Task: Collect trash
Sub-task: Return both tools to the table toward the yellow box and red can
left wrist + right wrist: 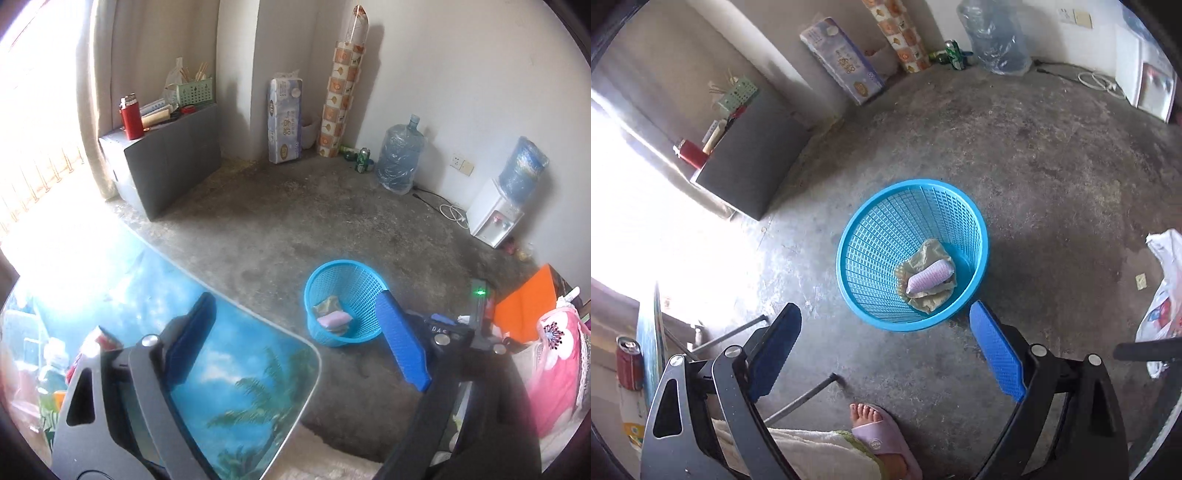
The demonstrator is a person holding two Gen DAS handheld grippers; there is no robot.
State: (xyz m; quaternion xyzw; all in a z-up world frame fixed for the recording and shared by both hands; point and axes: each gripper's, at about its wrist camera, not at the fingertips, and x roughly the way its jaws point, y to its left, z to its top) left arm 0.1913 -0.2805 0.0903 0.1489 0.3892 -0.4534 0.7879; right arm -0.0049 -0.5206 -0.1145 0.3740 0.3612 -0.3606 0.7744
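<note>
Both the left gripper [299,339] and the right gripper [886,354] hang with fingers spread wide and empty above the blue mesh wastebasket [857,236] on the concrete floor [1052,177], where a pale pink packet [929,280] lies on a crumpled yellowish wrapper [931,253].

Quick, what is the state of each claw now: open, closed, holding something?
Left claw: open, nothing between its fingers.
Right claw: open, empty, above the floor near the blue basket.
</note>
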